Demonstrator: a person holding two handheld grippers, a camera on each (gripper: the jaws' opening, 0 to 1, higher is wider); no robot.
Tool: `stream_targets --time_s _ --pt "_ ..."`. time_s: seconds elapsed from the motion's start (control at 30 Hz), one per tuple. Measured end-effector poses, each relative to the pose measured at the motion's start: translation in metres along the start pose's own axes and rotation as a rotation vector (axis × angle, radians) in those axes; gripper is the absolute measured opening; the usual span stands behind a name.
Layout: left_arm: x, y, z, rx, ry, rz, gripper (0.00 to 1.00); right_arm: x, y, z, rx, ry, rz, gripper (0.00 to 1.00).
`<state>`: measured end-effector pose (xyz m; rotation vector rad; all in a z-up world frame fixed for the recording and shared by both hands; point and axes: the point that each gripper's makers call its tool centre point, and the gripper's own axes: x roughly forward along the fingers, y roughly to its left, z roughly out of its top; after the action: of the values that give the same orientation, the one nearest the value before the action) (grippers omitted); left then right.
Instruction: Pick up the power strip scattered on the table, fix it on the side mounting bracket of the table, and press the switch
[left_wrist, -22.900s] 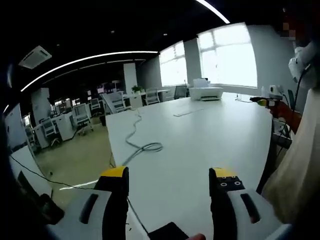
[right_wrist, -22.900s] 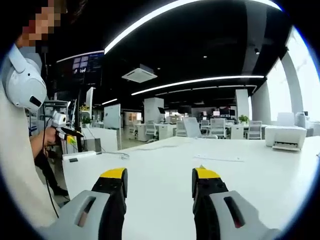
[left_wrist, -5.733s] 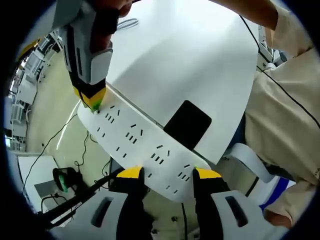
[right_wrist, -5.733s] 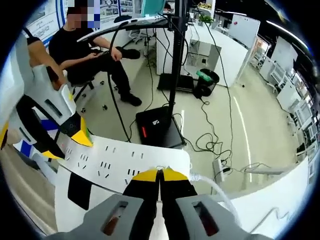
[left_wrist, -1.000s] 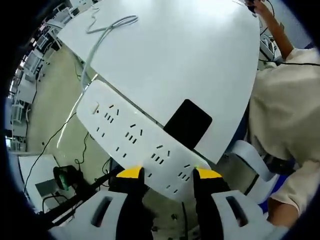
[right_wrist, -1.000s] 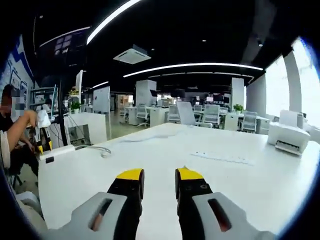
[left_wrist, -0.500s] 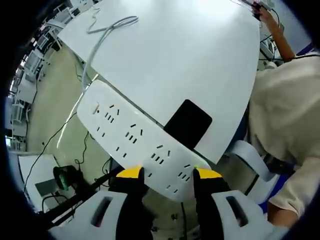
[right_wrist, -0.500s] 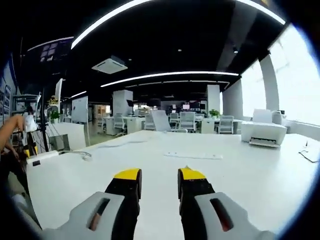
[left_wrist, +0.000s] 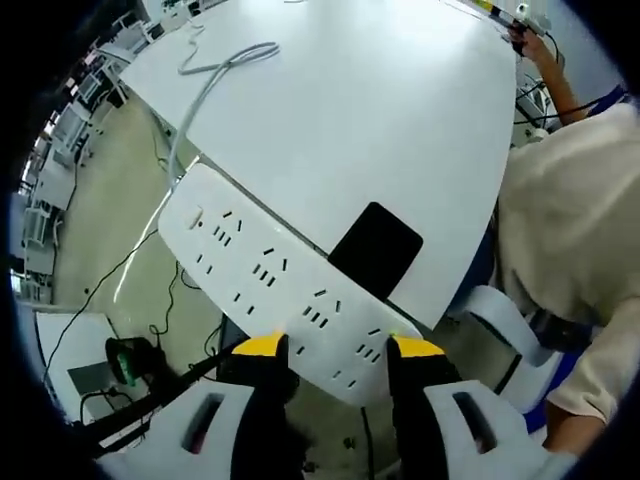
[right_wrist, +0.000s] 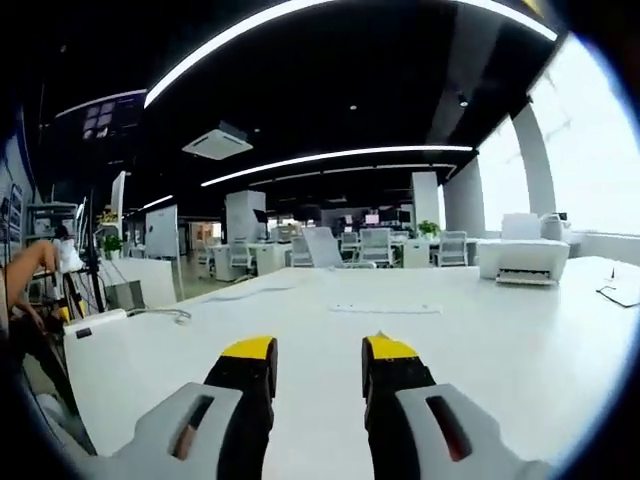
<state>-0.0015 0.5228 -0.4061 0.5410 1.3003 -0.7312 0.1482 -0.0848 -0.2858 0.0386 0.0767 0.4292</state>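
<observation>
- Yellow-tipped jaws of the left hand-held gripper are seen set about the near end of the white power strip, one jaw on each long side; the grip is unchanged from a second ago, and the strip has kept its place at the worktop's edge.
- Just past that grip, the strip is seen lying along the edge of the white worktop, beside a black bracket fixed there; whether it is fully seated cannot be told.
- At the strip's far end its pale cable is seen running off across the worktop.
- Over the last seconds the right hand-held gripper has been drawn away from the switch end, where it was shut against the strip, and lifted clear.
- It is now seen above the bare worktop with its jaws a little apart and nothing between them, slightly wider than a second ago.
- From this it is judged that mounting and the switch press are done, or nearly so, and only release of the left grip remains.
- Far off, a white printer is seen on the worktop.
</observation>
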Motion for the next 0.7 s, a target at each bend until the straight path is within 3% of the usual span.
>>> stream_targets --time_s 0.37,0.57,0.7 --pt "-0.003 0.001 -0.002 -0.033 -0.08 0.001 0.47 -0.001 -0.003 -0.003 0.007 0.01 0.008 0.32" --pt "-0.008 0.003 -0.004 -0.003 -0.116 0.03 0.51 0.002 -0.004 -0.003 0.001 0.017 0.016 0.33" --pt "-0.021 0.013 -0.003 0.026 -0.143 0.096 0.5 0.003 -0.005 -0.002 0.0 0.017 0.021 0.33"
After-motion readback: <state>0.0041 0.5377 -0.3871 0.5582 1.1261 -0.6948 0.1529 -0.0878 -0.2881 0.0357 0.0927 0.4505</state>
